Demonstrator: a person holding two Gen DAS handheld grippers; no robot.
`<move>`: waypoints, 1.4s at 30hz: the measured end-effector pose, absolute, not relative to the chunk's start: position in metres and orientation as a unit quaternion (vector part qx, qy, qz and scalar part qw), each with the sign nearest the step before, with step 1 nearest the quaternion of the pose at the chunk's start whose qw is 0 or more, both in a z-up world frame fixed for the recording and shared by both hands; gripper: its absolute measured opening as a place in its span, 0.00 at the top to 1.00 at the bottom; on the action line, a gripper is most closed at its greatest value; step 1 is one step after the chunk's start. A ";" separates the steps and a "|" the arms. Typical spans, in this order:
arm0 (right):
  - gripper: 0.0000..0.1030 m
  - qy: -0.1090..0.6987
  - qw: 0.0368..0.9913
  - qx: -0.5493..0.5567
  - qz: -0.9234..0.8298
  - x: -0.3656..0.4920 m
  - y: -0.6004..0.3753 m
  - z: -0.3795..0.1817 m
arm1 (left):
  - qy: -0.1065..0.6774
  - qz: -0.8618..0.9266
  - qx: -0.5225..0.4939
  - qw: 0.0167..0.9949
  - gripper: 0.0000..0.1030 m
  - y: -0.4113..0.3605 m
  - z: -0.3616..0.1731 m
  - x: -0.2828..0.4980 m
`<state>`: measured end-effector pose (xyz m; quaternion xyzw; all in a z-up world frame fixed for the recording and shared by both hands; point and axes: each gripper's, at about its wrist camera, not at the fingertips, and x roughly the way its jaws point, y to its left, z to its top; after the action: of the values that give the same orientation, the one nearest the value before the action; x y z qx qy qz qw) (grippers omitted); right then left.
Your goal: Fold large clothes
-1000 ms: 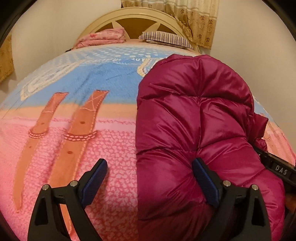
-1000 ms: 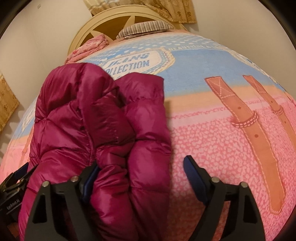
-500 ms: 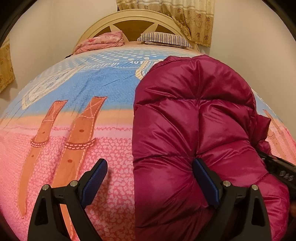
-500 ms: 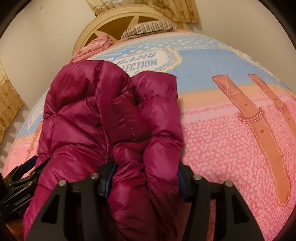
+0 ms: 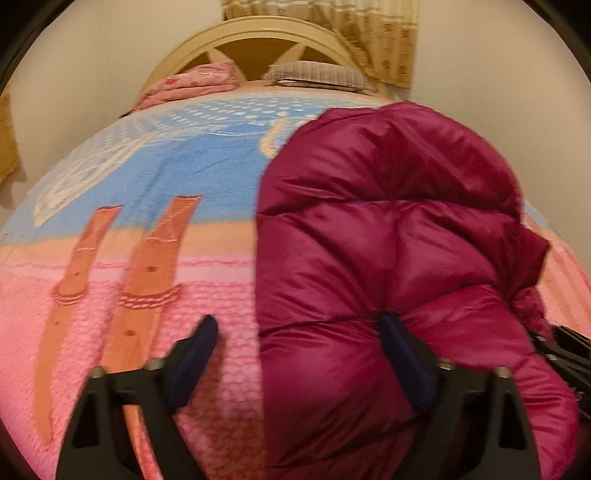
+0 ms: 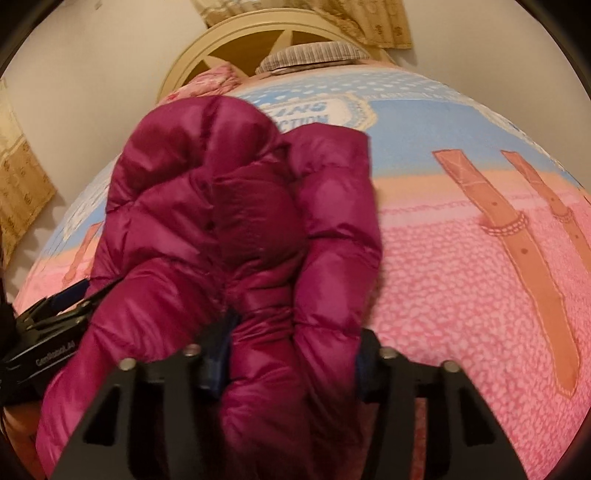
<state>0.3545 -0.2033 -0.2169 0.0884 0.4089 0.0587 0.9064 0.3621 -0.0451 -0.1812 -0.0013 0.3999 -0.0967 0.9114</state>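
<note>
A magenta puffer jacket (image 5: 388, 240) lies bunched on the bed. In the left wrist view my left gripper (image 5: 299, 354) straddles the jacket's left edge. Its jaws are closing: the right pad digs into the padding, while the left pad (image 5: 199, 347) stands apart over the bedspread. In the right wrist view my right gripper (image 6: 291, 358) has a thick fold of the jacket (image 6: 221, 206) between its jaws. Both pads press into it and the jaws are still closing. The left gripper (image 6: 55, 321) shows at that view's left edge.
The pink and blue bedspread (image 5: 110, 206) with printed belt straps stretches to both sides of the jacket. At the head lie a folded pink blanket (image 5: 192, 83) and a striped pillow (image 5: 317, 74) against a cream headboard (image 5: 255, 40). Walls and a curtain (image 5: 369, 33) stand behind.
The right jaws went from wide apart to pinched on the jacket's near fold. The left jaws narrowed around the jacket's left edge. Both grippers stayed in place.
</note>
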 end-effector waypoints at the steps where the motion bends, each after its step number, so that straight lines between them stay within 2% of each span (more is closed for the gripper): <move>1: 0.55 0.409 0.906 0.090 0.062 0.355 -0.203 -0.217 | 0.397 -0.111 0.004 0.911 0.41 -0.049 -0.180 0.361; 2: 0.57 0.409 0.905 0.096 0.064 0.355 -0.204 -0.217 | 0.392 -0.115 0.019 0.913 0.47 -0.056 -0.178 0.358; 4: 0.64 0.406 0.906 0.099 0.070 0.354 -0.203 -0.218 | 0.390 -0.114 0.033 0.913 0.53 -0.062 -0.177 0.357; 8: 0.76 0.396 0.912 0.085 0.067 0.351 -0.193 -0.211 | 0.388 -0.089 0.056 0.916 0.78 -0.066 -0.167 0.351; 9: 0.77 0.392 0.914 0.077 0.065 0.349 -0.190 -0.208 | 0.384 -0.083 0.059 0.918 0.80 -0.067 -0.163 0.348; 14: 0.81 0.383 0.920 0.040 0.071 0.334 -0.170 -0.193 | 0.375 -0.071 0.052 0.923 0.83 -0.048 -0.141 0.330; 24: 0.83 0.362 0.924 -0.004 0.122 0.314 -0.114 -0.168 | 0.353 -0.029 0.020 0.935 0.85 0.019 -0.109 0.288; 42: 0.84 0.339 0.917 -0.040 0.208 0.310 -0.039 -0.154 | 0.338 0.038 -0.021 0.940 0.88 0.115 -0.094 0.233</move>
<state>0.3096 -0.0389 -0.1543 -0.0404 0.3387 0.2076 0.9168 0.2328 0.1147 -0.0939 -0.0212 0.3375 0.0380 0.9403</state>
